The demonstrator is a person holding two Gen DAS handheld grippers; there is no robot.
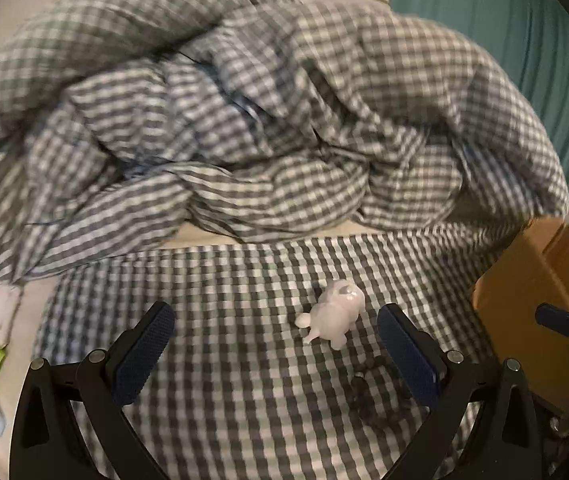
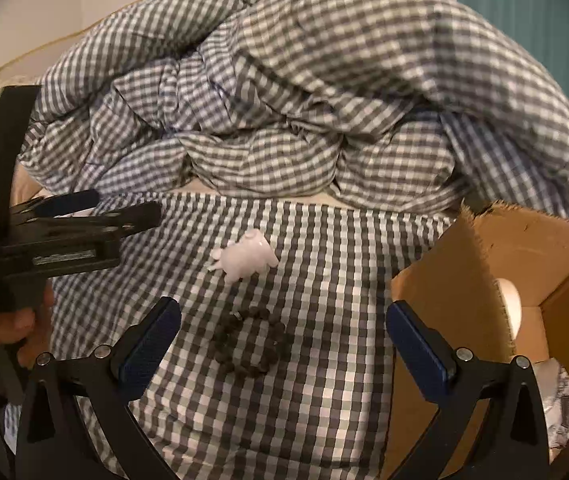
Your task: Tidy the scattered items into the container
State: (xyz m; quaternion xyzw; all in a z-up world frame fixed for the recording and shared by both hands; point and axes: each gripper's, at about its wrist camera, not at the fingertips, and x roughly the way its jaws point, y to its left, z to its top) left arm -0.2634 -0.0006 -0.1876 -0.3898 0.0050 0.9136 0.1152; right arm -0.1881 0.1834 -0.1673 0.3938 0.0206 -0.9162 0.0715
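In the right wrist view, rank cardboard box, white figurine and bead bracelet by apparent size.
1. cardboard box, by far the largest.
2. and 3. bead bracelet and white figurine look alike; the bracelet lies nearer the camera, so no ranking.

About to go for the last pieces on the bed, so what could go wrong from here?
1. The bead bracelet is dark and lies flat on soft checked bedding; the open right gripper may pinch fabric too.
2. The white figurine looks smooth and could slip or roll.
3. The cardboard box has a ragged flap that a carried item may catch on.
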